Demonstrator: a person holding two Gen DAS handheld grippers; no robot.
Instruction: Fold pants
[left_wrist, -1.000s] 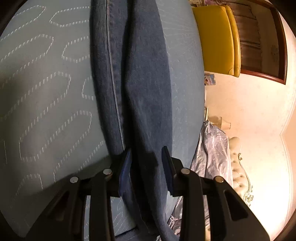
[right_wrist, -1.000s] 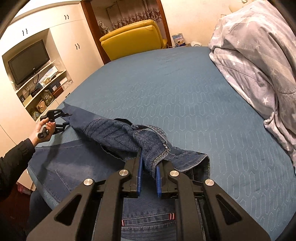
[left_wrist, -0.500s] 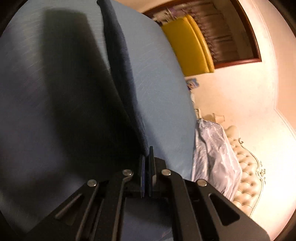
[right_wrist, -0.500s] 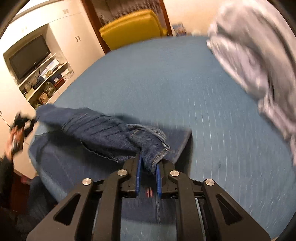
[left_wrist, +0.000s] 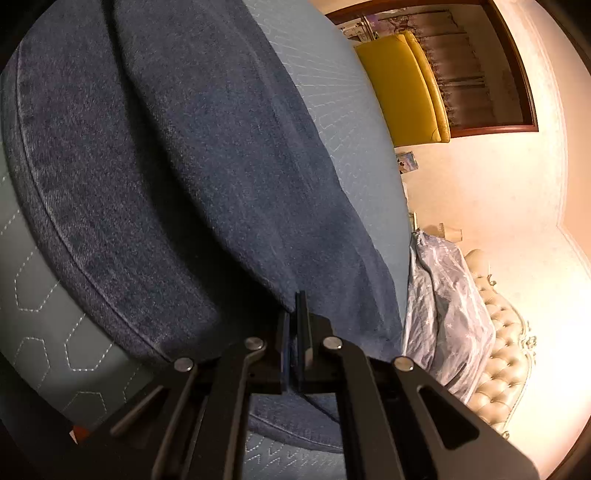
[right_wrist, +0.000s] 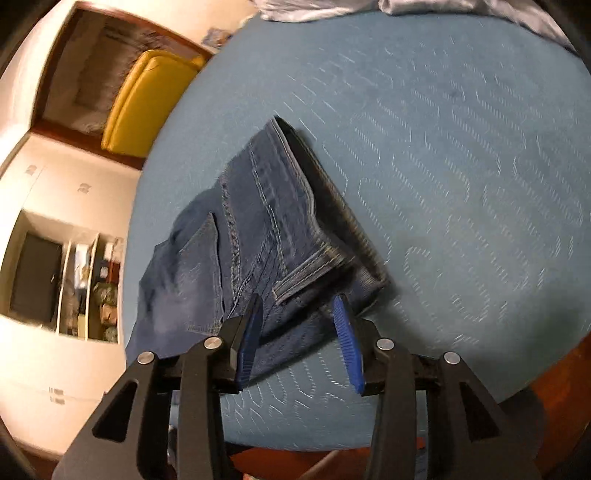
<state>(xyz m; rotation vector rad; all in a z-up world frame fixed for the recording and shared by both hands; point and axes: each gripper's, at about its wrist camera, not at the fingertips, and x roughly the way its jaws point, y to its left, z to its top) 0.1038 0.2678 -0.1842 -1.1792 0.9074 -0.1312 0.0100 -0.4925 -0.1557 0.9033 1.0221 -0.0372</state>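
Dark blue jeans (left_wrist: 192, 177) fill most of the left wrist view, draped in a broad fold over the blue quilted bedspread (left_wrist: 347, 122). My left gripper (left_wrist: 297, 314) is shut on an edge of this denim, and the cloth runs up and away from the pads. In the right wrist view the waistband end of the jeans (right_wrist: 280, 221) lies folded on the bedspread (right_wrist: 461, 166). My right gripper (right_wrist: 298, 301) hovers over it, its jaws opening. A belt-loop corner sits between the blue pads (right_wrist: 347, 339), which do not press on it.
A yellow armchair (left_wrist: 402, 88) stands beyond the bed, also seen as the armchair (right_wrist: 144, 107). A grey star-print duvet (left_wrist: 443, 302) and a tufted headboard (left_wrist: 498, 350) lie to the right. A white wall unit with a television (right_wrist: 35, 277) and shelves stands at the left.
My left gripper closed on the pant leg and swept it across the bed. My right gripper rolled, sank toward the bed with the waistband, and its jaws parted off the denim.
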